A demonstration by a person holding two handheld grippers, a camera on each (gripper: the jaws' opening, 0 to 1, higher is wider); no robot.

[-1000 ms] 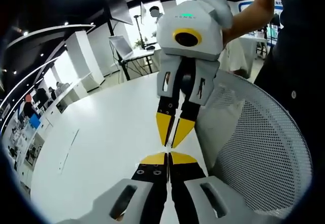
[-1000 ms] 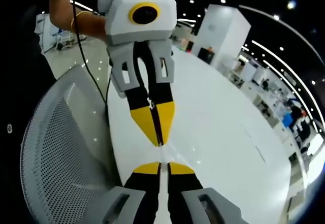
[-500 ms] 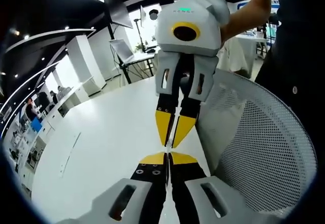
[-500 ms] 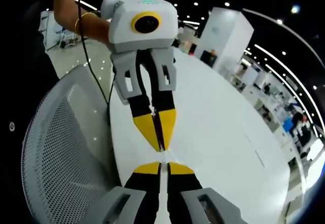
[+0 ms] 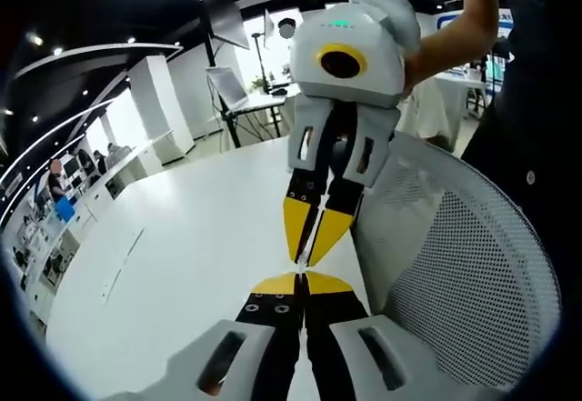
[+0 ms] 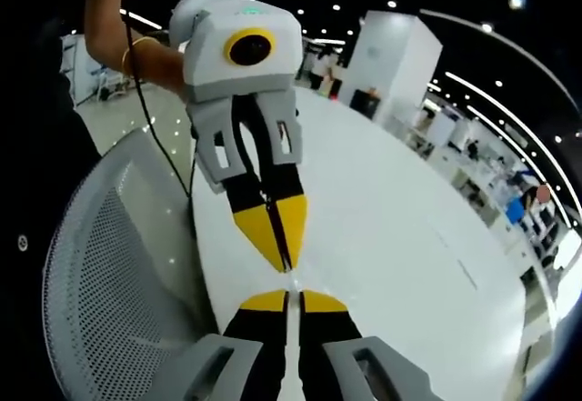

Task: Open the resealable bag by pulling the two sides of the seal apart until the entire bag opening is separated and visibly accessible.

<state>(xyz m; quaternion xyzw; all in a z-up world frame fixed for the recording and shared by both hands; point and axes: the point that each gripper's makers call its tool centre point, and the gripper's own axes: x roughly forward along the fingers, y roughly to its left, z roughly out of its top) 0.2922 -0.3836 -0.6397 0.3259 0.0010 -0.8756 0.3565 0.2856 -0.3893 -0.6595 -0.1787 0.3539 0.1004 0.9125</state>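
White table (image 5: 182,246) beneath, mesh chair back (image 5: 464,274) beside. Left gripper (image 5: 301,283) and right gripper (image 6: 287,296) meet tip to tip, jaws pressed together, apparently pinching thin, barely visible clear bag edge (image 6: 289,278) between them.

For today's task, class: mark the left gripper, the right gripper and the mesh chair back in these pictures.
left gripper (image 5: 301,282), left gripper view: midway between its yellow tips.
right gripper (image 6: 287,299), right gripper view: midway between its yellow tips.
mesh chair back (image 5: 473,265), left gripper view: on the perforated white mesh.
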